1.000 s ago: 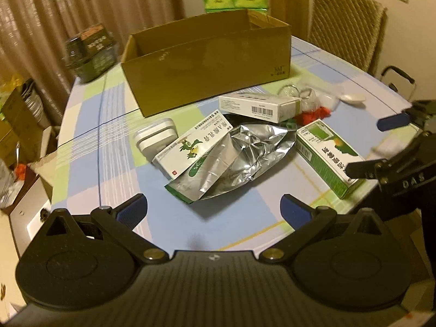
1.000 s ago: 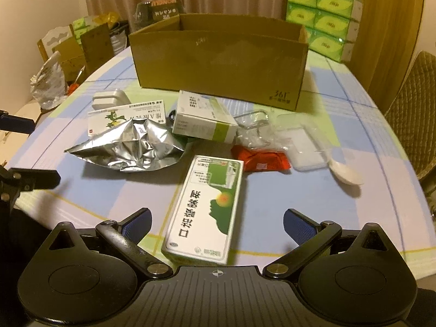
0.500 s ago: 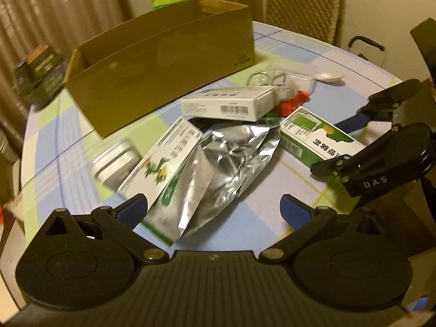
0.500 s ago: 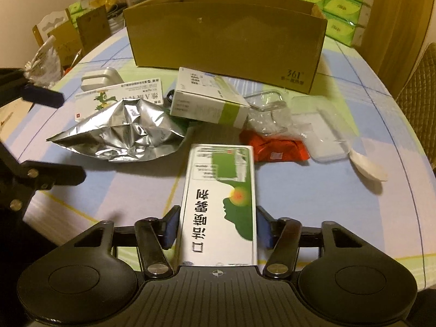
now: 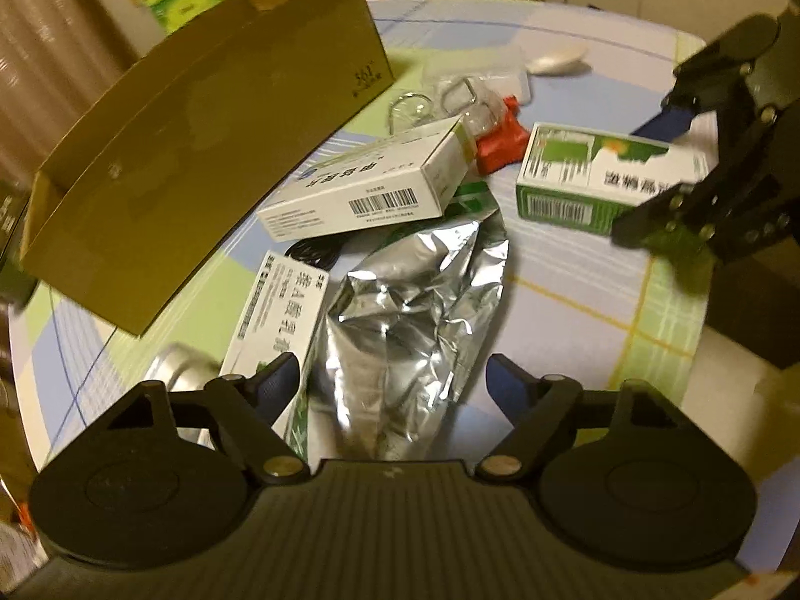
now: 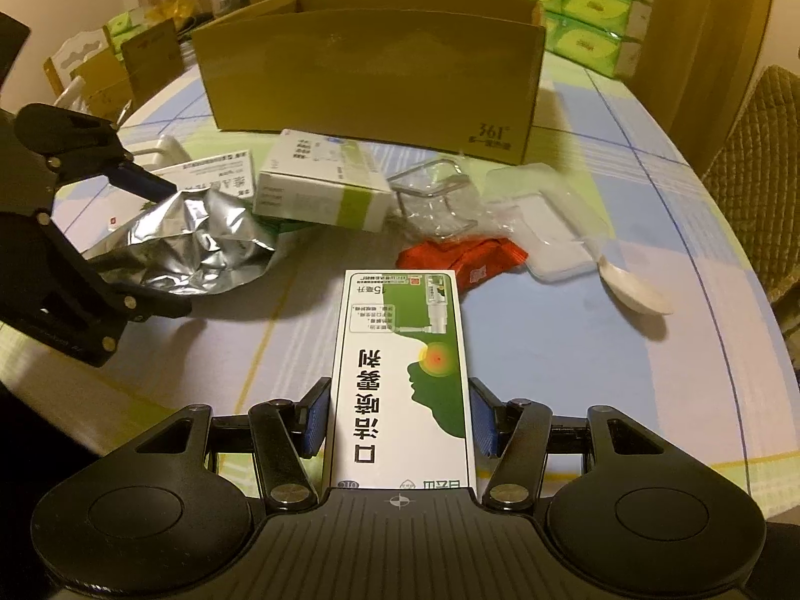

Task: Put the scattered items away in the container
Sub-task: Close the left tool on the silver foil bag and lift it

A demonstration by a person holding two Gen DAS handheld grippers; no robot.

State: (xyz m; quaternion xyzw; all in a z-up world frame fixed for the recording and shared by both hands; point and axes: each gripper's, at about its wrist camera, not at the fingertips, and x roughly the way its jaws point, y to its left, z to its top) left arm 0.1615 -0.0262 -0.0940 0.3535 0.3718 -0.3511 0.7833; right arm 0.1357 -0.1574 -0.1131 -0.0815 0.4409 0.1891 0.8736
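**Right-wrist view: spray box clamped, foil pouch being closed on**

Right-wrist view, near centre: right gripper [image 6: 400,417] has both blue pads pressed flat on the long sides of the green-and-white oral spray carton [image 6: 401,375], gripped at its near end so the far end points toward the open brown cardboard box [image 6: 370,75]. The carton looks barely off the checked blue-and-green tablecloth [image 6: 575,350], if at all; cannot tell.

Left-wrist view: left gripper [image 5: 390,382] straddles the crumpled silver foil pouch [image 5: 415,315], jaws closing, pads not yet touching it. Judgement: a wide straddle suits a soft, springy pouch that will crush and may slip.

Around:
- white carton with Chinese print and green leaf picture [image 5: 280,320], touching the pouch's left side, just beside the left pad; it could get pinched along with the foil.
- white-and-lime carton with barcode [image 5: 370,190], its near edge over the pouch's far end.
- orange-red sachet [image 6: 465,260], clear plastic packaging [image 6: 440,195], white plastic spoon [image 6: 635,290], right of centre.
- cardboard box stands far, behind the clutter; its near wall must be cleared.
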